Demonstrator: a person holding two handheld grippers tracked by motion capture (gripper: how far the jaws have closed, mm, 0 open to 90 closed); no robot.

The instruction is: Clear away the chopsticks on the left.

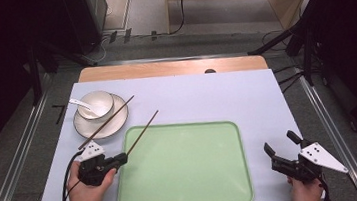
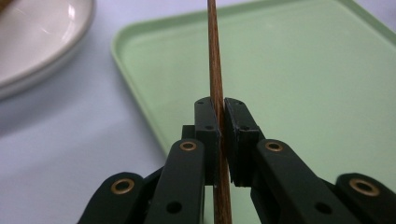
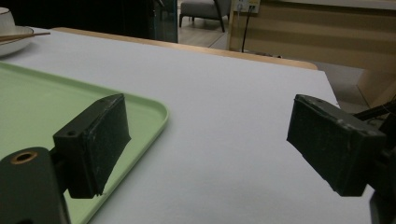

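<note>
Left gripper pinched tight on chopstick, tip slanting over tray corner. Second chopstick across plate. Right gripper wide open, empty. Best lowered level, released only once flat in tray.

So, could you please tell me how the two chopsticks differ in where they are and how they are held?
The held chopstick is clamped in the left gripper, while the resting chopstick lies free. The held chopstick points out over the corner of the green tray; the resting chopstick lies across the white plate, beside the bowl. Both are thin, brown and angled much the same way.
</note>
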